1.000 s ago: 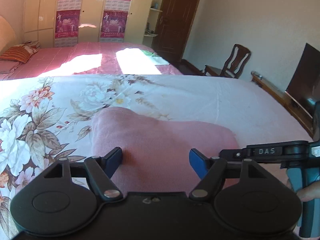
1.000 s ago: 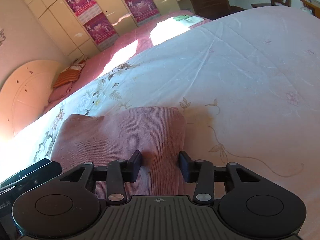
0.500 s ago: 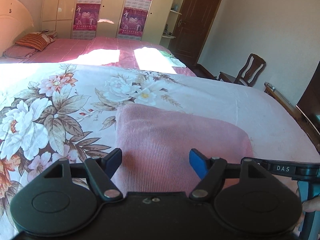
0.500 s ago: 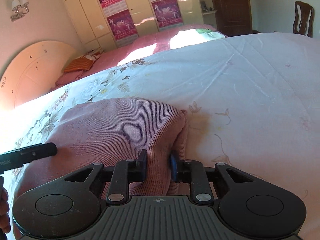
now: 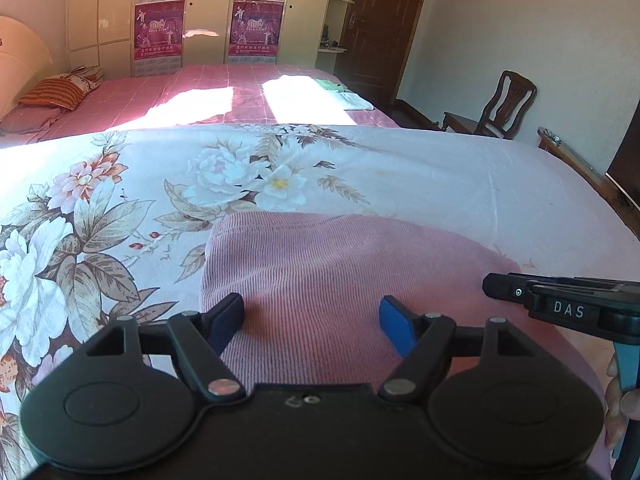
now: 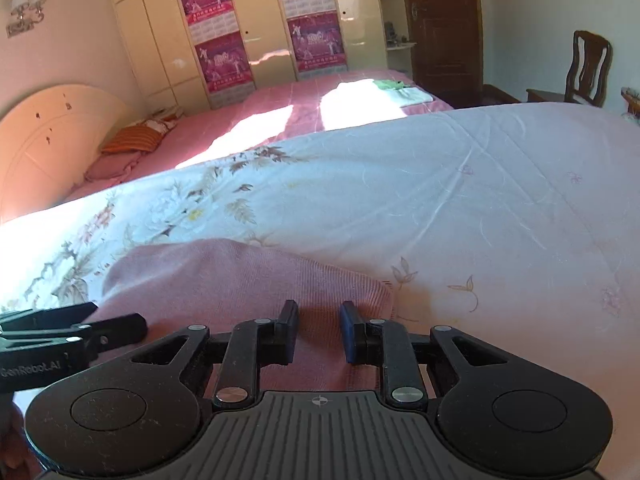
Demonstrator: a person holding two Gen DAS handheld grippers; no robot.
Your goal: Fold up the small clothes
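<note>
Spread on the floral quilt [image 5: 120, 216], the pink garment [image 5: 340, 264] is straddled by the wide-open left gripper [image 5: 312, 316] and nipped near its right edge by the narrowed right gripper [image 6: 319, 330].

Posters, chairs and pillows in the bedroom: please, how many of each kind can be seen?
Red calendar posters on the wardrobe doors: 4
Wooden chair: 1
Striped pillow: 1
Total: 6
</note>
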